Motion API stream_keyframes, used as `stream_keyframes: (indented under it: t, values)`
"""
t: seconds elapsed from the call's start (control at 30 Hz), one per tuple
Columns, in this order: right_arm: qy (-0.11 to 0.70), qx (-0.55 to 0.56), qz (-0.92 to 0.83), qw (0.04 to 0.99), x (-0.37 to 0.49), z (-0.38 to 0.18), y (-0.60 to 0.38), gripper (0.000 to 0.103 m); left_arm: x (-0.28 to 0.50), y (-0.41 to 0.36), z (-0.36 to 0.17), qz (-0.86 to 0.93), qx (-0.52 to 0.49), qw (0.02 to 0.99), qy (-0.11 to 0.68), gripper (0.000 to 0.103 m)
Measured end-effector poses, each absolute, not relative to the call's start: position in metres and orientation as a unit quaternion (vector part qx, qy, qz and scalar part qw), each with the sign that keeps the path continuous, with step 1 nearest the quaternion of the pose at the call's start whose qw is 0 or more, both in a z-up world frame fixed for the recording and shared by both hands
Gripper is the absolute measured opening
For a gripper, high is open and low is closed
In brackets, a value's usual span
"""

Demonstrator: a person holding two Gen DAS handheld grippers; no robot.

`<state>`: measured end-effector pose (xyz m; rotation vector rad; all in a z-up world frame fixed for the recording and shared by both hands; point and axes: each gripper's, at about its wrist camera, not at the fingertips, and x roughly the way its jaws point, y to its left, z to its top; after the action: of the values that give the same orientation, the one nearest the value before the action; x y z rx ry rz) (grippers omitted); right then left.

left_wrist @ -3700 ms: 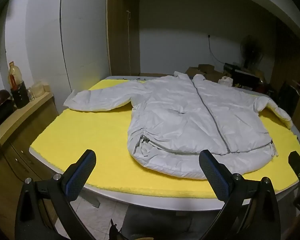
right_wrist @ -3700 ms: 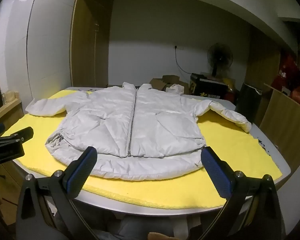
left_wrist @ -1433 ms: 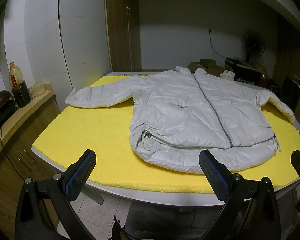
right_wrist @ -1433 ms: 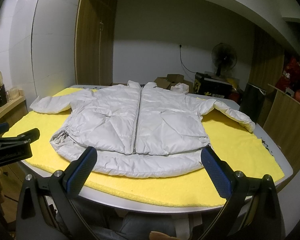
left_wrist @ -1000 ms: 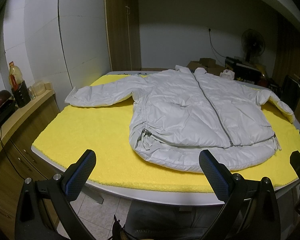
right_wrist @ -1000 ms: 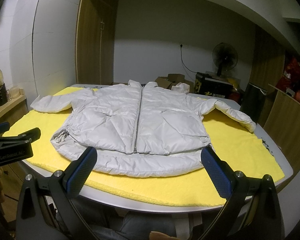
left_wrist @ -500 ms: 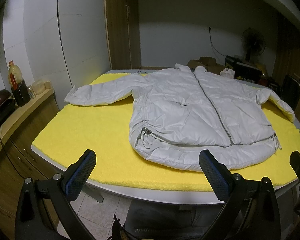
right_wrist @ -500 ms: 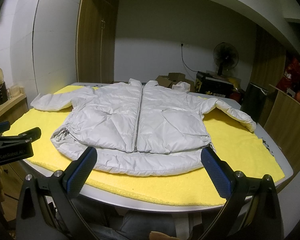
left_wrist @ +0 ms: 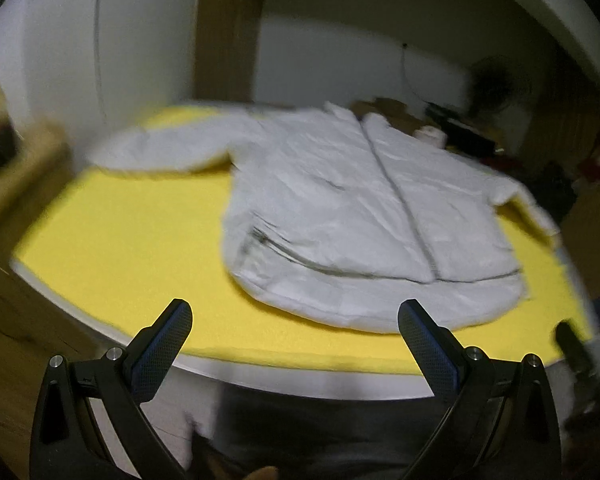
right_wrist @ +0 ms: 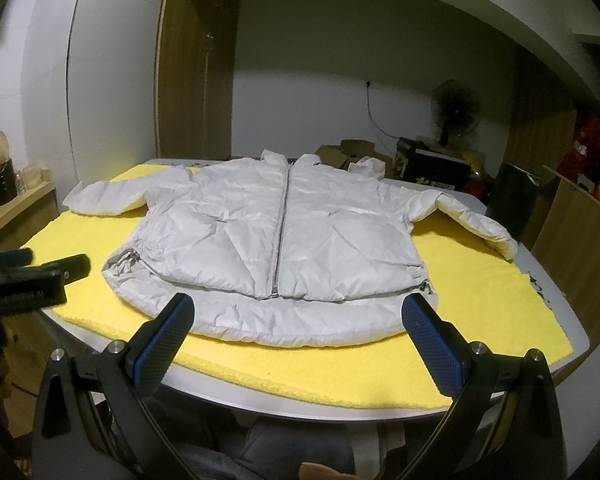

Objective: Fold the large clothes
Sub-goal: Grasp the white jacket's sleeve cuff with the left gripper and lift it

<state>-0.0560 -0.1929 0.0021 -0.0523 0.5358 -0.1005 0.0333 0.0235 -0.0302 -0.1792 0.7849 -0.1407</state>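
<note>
White jacket lies flat, zipped; both claws gape, empty; no legible writing.

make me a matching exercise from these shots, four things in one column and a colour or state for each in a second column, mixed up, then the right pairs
Things:
1. puffer jacket
2. foam mat
3. right gripper
4. standing fan

Colour or state:
A. yellow, covering the tabletop
B. open, holding nothing
C. dark, upright by the back wall
D. white, zipped, spread flat with sleeves out

Pairs: 1-D, 2-A, 3-B, 4-C
</note>
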Motion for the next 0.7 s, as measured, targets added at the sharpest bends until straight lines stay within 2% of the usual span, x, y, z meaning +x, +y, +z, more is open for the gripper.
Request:
stream_keyframes:
  t: [0.1, 0.2, 0.37, 0.47, 0.7]
  values:
    - [0.264, -0.024, -0.031, 0.964, -0.050, -0.005, -0.197, 0.103, 0.067, 0.059, -0.044, -0.138, -0.189, 0.880, 0.413, 0.103]
    - [0.258, -0.021, 0.009, 0.966, -0.038, -0.012, -0.207, 0.103, 0.110, 0.108, -0.055, -0.192, -0.296, 0.844, 0.405, 0.103]
    - [0.263, 0.044, 0.032, 0.963, 0.001, -0.024, -0.241, 0.103, 0.199, 0.203, -0.077, -0.168, -0.413, 0.823, 0.353, 0.103]
    - [0.276, 0.102, 0.031, 0.955, 0.023, -0.031, -0.261, 0.103, 0.250, 0.262, -0.102, -0.126, -0.492, 0.785, 0.356, 0.103]
    - [0.302, 0.110, 0.019, 0.947, 0.056, -0.046, -0.273, 0.103, 0.314, 0.349, -0.142, -0.004, -0.561, 0.744, 0.364, 0.103]
